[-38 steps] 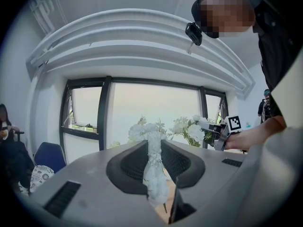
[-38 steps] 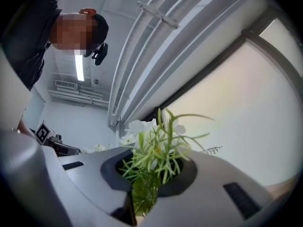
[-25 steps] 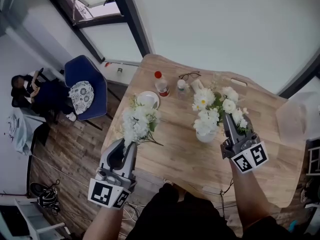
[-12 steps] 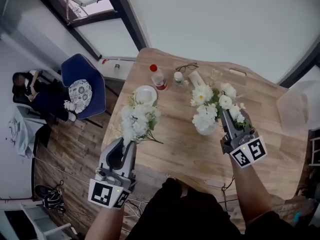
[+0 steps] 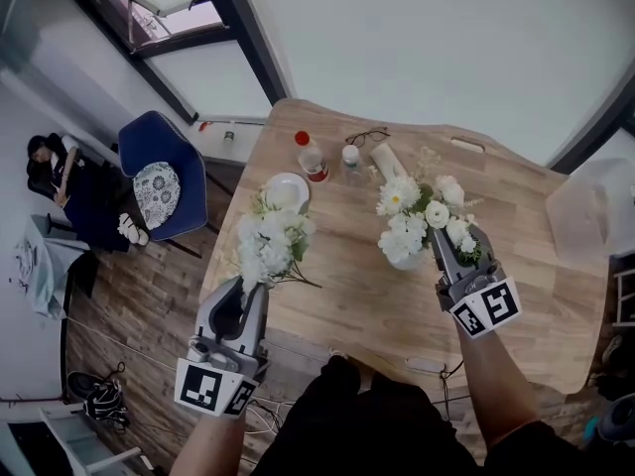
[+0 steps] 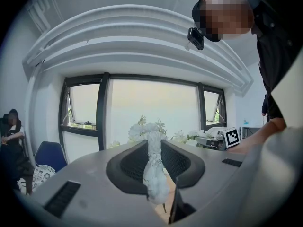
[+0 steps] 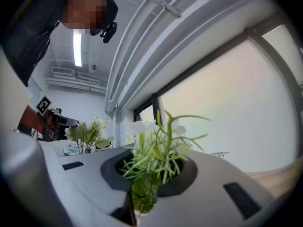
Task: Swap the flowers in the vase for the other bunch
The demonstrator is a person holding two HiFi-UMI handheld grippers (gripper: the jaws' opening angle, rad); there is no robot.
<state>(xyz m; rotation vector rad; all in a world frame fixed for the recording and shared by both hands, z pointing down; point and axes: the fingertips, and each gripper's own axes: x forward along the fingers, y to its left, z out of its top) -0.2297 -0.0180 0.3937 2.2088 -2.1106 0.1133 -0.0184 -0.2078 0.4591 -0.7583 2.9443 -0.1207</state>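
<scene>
Both bunches are in the grip of the tongs. The left tongs [image 5: 248, 288], at the lower left of the head view, are closed on the white-wrapped stem of a white bunch [image 5: 268, 246]. They hold it over the left edge of the counter [image 5: 347, 296], blooms pointing up the frame towards a small white plate [image 5: 286, 191]. In the left gripper view the wrapped stem stands upright between the pads, pinched on both sides. The right tongs [image 5: 440, 244], at centre right, are closed on the green stems of the other bunch [image 5: 419, 211], whose leaves fill the gap between the jaws in the right gripper view. This bunch stands upright at the vase [image 5: 409, 261], which shows just below and left of the blooms. The flowers hide its mouth, so I cannot tell whether the stems sit inside it or hang just above. The relation that counts is the vase's mouth against the two upright stems. It lies directly under the right-hand bunch but well to the right of the left-hand one, across bare counter. The right hand is far nearer. My judgement is that one bunch must be clear of the mouth before the other can come over it, stem end down.
</scene>
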